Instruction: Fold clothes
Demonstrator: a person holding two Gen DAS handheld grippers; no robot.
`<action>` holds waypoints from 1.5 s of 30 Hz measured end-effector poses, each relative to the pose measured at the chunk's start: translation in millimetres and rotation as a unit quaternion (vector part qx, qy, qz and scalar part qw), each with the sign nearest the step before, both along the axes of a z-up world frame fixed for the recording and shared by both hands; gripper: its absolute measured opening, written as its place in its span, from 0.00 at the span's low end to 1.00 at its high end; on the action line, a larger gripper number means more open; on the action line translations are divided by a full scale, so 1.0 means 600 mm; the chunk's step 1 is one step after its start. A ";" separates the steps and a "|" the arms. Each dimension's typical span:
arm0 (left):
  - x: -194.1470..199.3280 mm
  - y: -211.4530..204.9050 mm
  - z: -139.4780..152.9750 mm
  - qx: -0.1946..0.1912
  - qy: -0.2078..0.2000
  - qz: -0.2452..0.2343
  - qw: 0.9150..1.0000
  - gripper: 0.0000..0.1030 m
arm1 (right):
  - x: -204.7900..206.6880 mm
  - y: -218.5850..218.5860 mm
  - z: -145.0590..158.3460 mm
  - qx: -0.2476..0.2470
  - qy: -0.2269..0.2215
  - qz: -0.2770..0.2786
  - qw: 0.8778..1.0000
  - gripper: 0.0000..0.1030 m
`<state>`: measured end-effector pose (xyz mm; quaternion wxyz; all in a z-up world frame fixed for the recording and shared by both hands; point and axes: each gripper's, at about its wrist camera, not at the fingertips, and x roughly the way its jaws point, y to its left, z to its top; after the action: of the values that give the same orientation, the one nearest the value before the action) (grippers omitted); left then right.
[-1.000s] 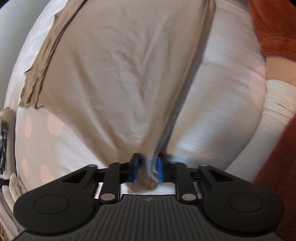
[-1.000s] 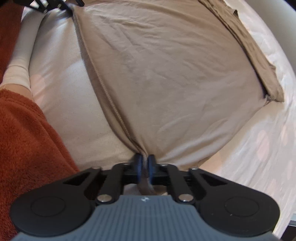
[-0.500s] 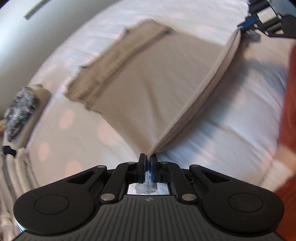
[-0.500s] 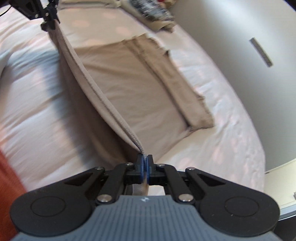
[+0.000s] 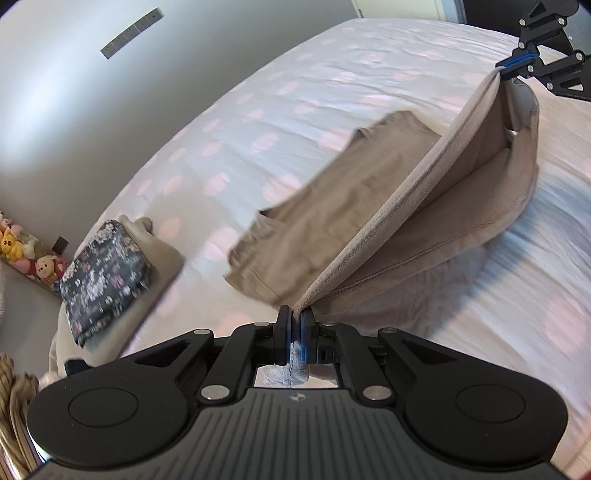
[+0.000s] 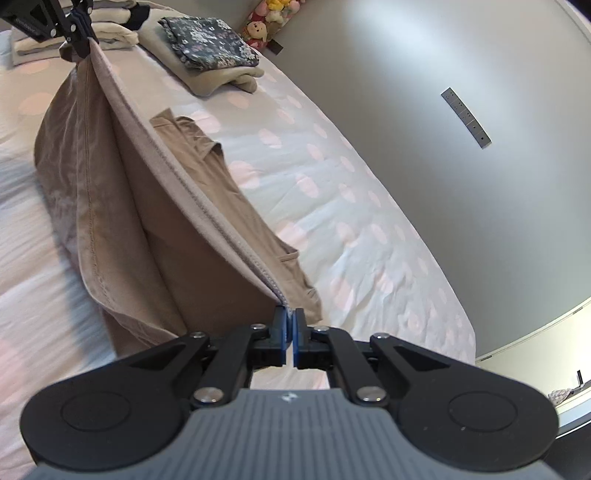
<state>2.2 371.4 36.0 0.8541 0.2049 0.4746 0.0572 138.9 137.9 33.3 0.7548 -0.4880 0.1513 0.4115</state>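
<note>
On the far left of the left wrist view, a folded dark floral garment (image 5: 105, 275) is seen resting on a folded cream garment (image 5: 162, 258), evidently set aside as finished work, with plush toys (image 5: 22, 251) against the grey wall (image 5: 74, 92) beyond. At the near centre, the left tool (image 5: 295, 321) is clamped tight on one corner of a tan garment's (image 5: 332, 206) hem, a scrap of cloth being pinched between its blue pads. From there the hem (image 5: 399, 199) is drawn taut up to the right tool (image 5: 515, 62) at the far right, likewise closed on the opposite corner. The edge is held between the two tools so that it stays straight and can be carried over as one line. The lower layer is left sagging beneath, while the far part of the garment lies flat on the pink-dotted bedsheet (image 5: 258, 110), anchoring the fold.

In the right wrist view the same stretched hem (image 6: 192, 192) is shown running from the left tool (image 6: 79, 27) at the far left to the right tool (image 6: 290, 325) near the centre. The fold is judged to be midway, the lifted edge not yet laid down.
</note>
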 end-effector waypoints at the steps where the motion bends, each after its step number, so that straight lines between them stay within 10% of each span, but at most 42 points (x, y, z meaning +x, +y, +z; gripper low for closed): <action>1: 0.016 0.010 0.000 -0.001 0.000 0.001 1.000 0.03 | 0.016 0.013 -0.002 -0.003 -0.001 -0.001 1.000 0.03; 21: 0.281 0.192 -0.200 -0.019 0.014 0.061 0.998 0.09 | 0.309 0.232 -0.202 -0.016 0.067 -0.059 0.996 0.04; 29: 0.231 0.193 -0.186 -0.036 -0.039 0.090 0.995 0.49 | 0.312 0.203 -0.198 0.036 0.087 -0.107 0.990 0.38; 36: 0.139 0.147 -0.132 -0.074 -0.040 0.079 0.993 0.49 | 0.284 0.148 -0.138 0.072 0.125 -0.137 0.980 0.56; 45: -0.006 0.090 -0.157 -0.129 -0.050 0.107 0.985 0.45 | 0.192 0.024 -0.134 0.141 0.211 -0.172 0.952 0.55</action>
<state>-1.5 425.2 -58.1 0.8850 0.0383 0.4537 0.0971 254.2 152.2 -47.1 0.8261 -0.2454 0.3293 0.3860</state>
